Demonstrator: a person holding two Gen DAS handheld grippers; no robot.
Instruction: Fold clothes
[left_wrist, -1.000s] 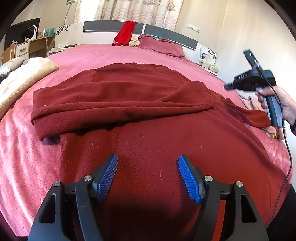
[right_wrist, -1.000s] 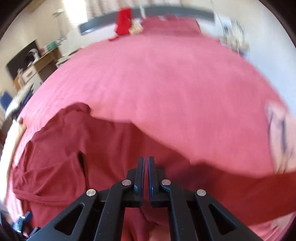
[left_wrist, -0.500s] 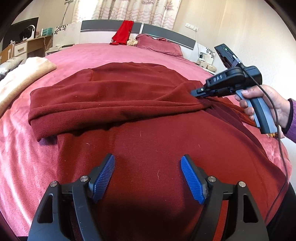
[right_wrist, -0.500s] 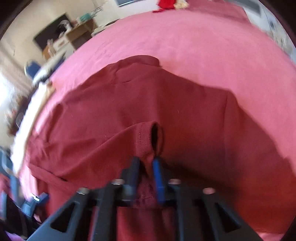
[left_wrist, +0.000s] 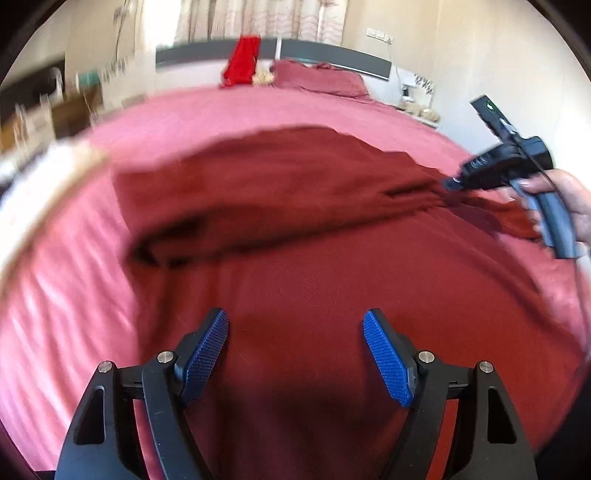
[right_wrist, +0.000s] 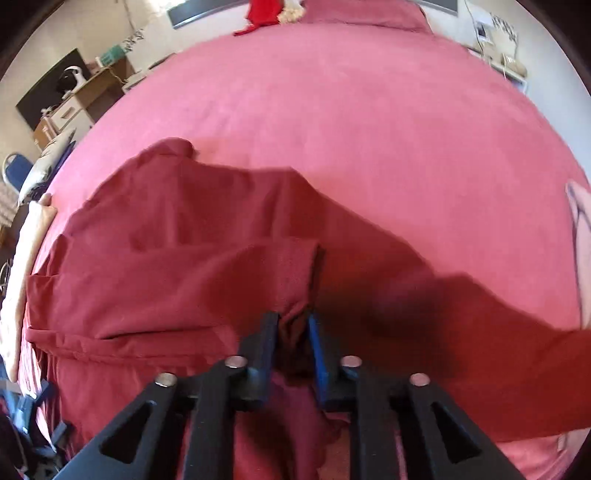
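Note:
A dark red garment (left_wrist: 314, 280) lies spread on the pink bed (left_wrist: 155, 136), one sleeve folded across its chest. My left gripper (left_wrist: 295, 347) hovers open over the garment's lower part, with nothing between its blue pads (left_wrist: 205, 350). In the left wrist view, a hand (left_wrist: 572, 199) holds my right gripper (left_wrist: 448, 182) low over the garment's right side. The right wrist view shows that gripper (right_wrist: 291, 336) closed on a bunch of the right sleeve (right_wrist: 291, 273). The sleeve's cuff points toward the middle of the garment (right_wrist: 147, 266).
A cream blanket (left_wrist: 44, 173) lies at the bed's left edge. A bright red cloth (left_wrist: 242, 61) hangs on the headboard beside a pillow (left_wrist: 317, 79). A desk (right_wrist: 85, 99) stands left of the bed. A pale patterned item (right_wrist: 578, 221) lies at the right edge.
My right gripper carried the sleeve from the bed's right side in over the garment's body. My left gripper stayed open, and its view has swung and blurred.

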